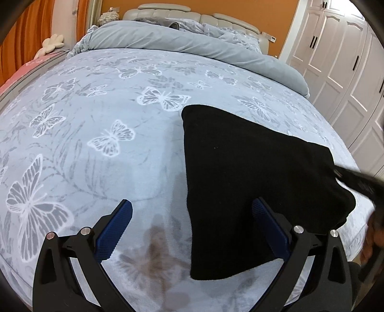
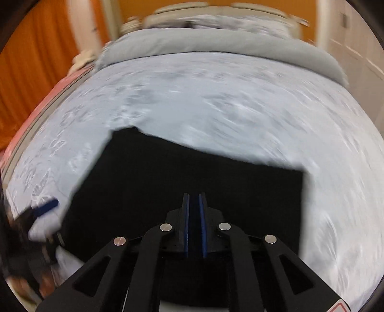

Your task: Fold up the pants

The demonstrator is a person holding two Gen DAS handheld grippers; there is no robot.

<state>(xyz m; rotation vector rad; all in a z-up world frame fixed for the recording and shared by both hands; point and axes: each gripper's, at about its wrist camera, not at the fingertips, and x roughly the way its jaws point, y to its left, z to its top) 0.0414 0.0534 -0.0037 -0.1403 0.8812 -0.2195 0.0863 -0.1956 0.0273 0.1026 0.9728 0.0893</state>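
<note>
Pants (image 1: pixel 252 182), black and folded into a flat, roughly rectangular stack, lie on the butterfly-print bedspread (image 1: pixel 100 115), ahead of and partly beneath both tools. In the left wrist view the left gripper (image 1: pixel 192 208) points steeply down at the bed with its jaws spread wide; its blue-padded left finger hangs over bare bedspread, while the right finger stands over the near left part of the pants, with nothing pinched between them. At the far right of that view the right gripper (image 1: pixel 355 177) shows as a dark blurred bar at the pants' right edge, with a blurred hand (image 1: pixel 372 240) below it. In the right wrist view, smeared by motion, the same right gripper (image 2: pixel 194 195) also angles down, its two blue pads brought nearly together with only a thin slit between them; the black cloth lies behind and under the tips, and whether any fabric is caught in the slit cannot be told. To its left, one blue fingertip of the left tool shows beside the pants' left edge. Beyond the pants, a grey duvet (image 1: pixel 192 45) is bunched across the bed before a padded headboard (image 1: pixel 172 12), with orange curtains (image 1: pixel 33 26) to the left and white wardrobe doors (image 1: pixel 336 60) to the right.
</note>
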